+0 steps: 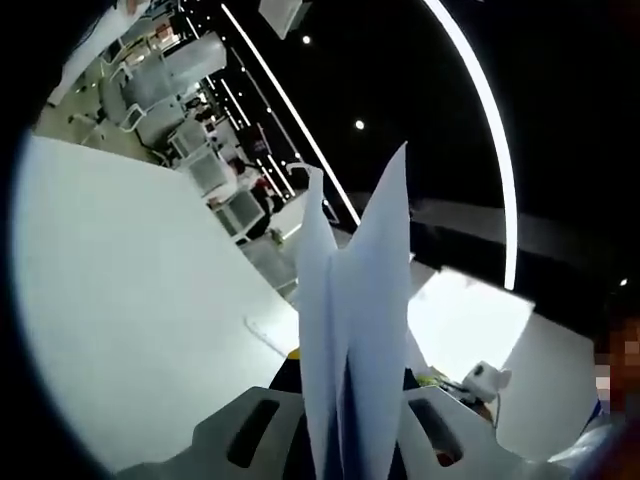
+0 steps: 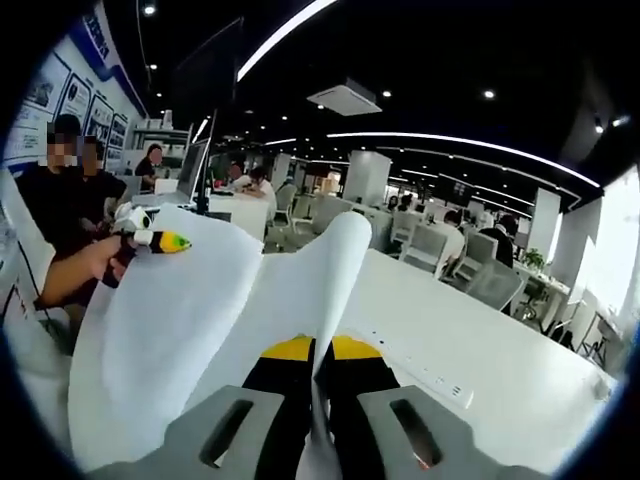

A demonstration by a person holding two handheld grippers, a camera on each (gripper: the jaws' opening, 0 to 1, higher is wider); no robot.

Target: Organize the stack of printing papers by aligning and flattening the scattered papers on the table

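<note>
A thin stack of white printing papers (image 1: 360, 300) stands on edge between the jaws of my left gripper (image 1: 345, 420), which is shut on it; the sheets fan apart slightly toward the top. In the right gripper view the same papers (image 2: 200, 310) bend in a wide curve off to the left, and my right gripper (image 2: 315, 385) is shut on their near edge by its yellow pads (image 2: 285, 349). The left gripper (image 2: 150, 240), held by a hand, pinches the far end of the sheets. The papers are lifted off the white table (image 2: 470, 340).
The white table (image 1: 120, 300) stretches wide under both grippers. The right gripper (image 1: 485, 378) shows small at the lower right of the left gripper view. Office chairs (image 2: 440, 250), desks and a monitor (image 2: 195, 170) stand beyond the table, with several people (image 2: 70, 190) at the left.
</note>
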